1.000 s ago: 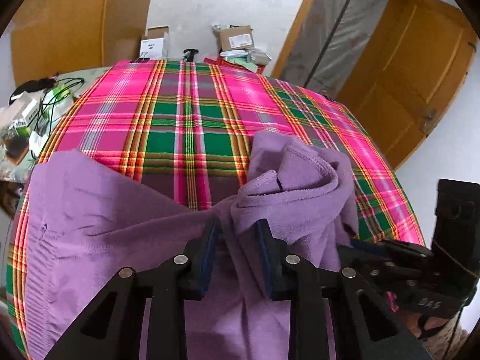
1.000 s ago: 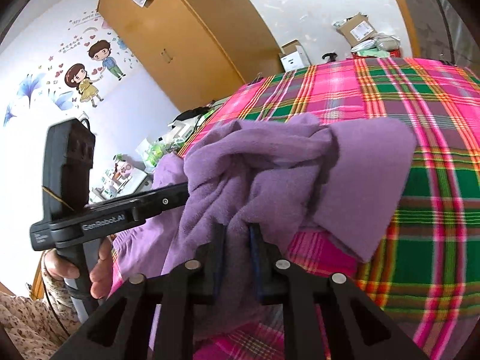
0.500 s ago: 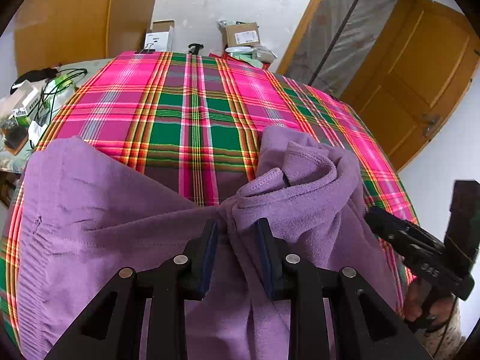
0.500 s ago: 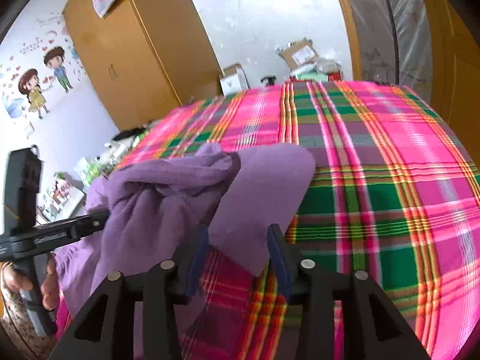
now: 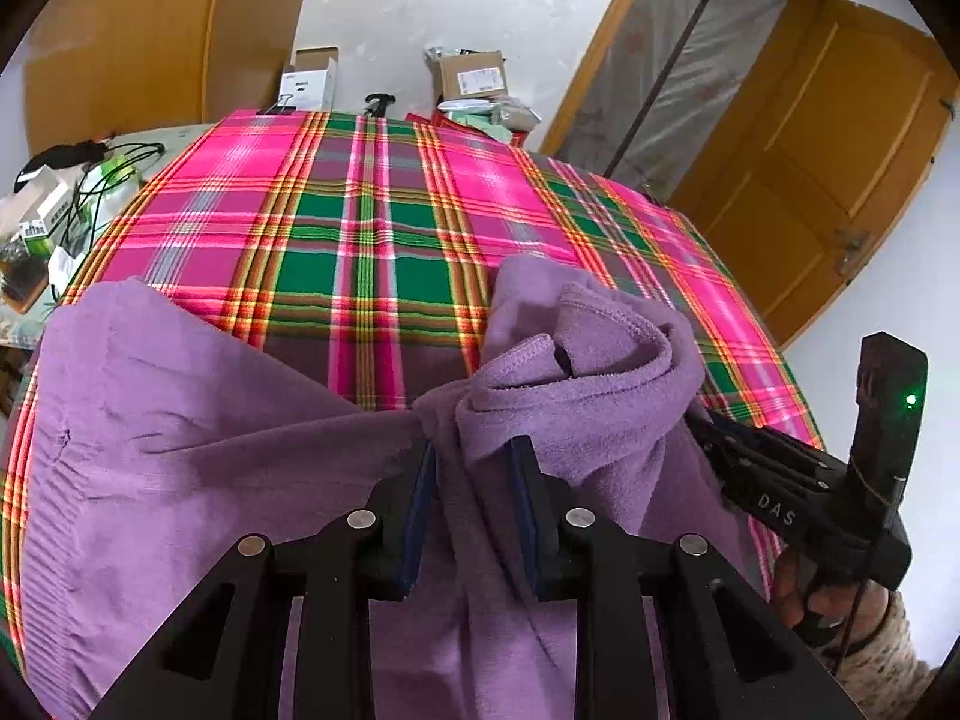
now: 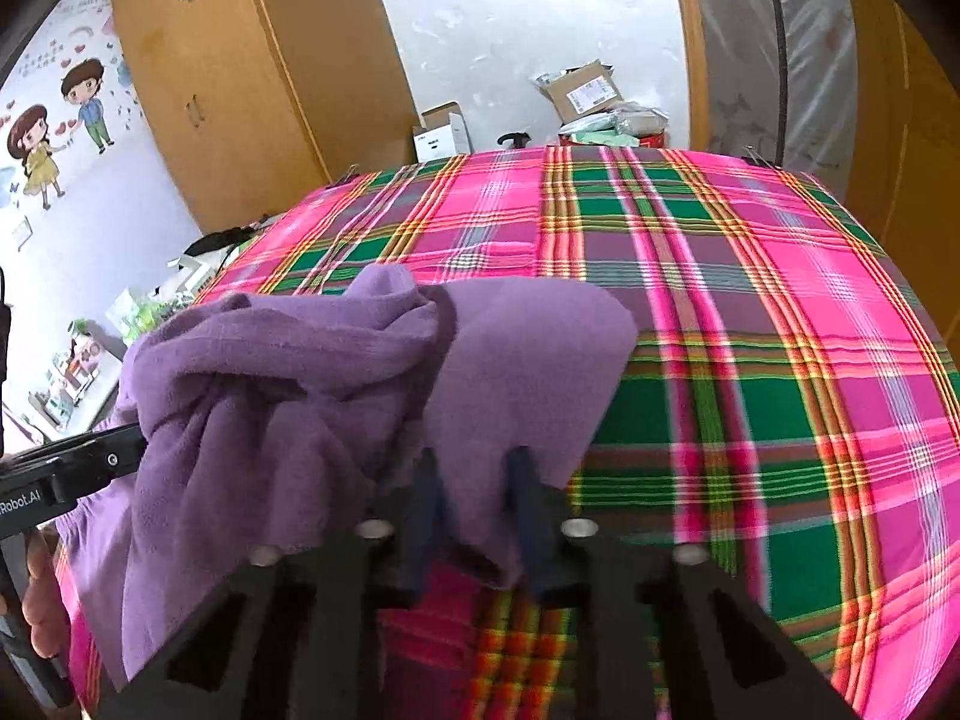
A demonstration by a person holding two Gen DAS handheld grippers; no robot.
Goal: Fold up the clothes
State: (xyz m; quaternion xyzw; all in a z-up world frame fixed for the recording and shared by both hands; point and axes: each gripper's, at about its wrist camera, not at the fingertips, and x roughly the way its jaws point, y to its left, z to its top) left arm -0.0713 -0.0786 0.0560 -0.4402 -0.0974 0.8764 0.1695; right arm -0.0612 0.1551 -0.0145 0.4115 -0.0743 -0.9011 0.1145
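Left hand-held gripper [image 5: 471,480] clamped on bunched fold of purple garment [image 5: 180,450], jaws narrow, cloth pinched between. Right hand-held gripper [image 6: 474,492] has just been closing; flat purple flap sits between jaws, apparently gripped. Garment lies on near part of plaid-covered worktop [image 6: 750,300], one side spread flat, other side heaped and twisted. Fleece looks soft, light, limp, not slippery; likely sags and drags. Best hold: stitched hem or corners, spread well apart.
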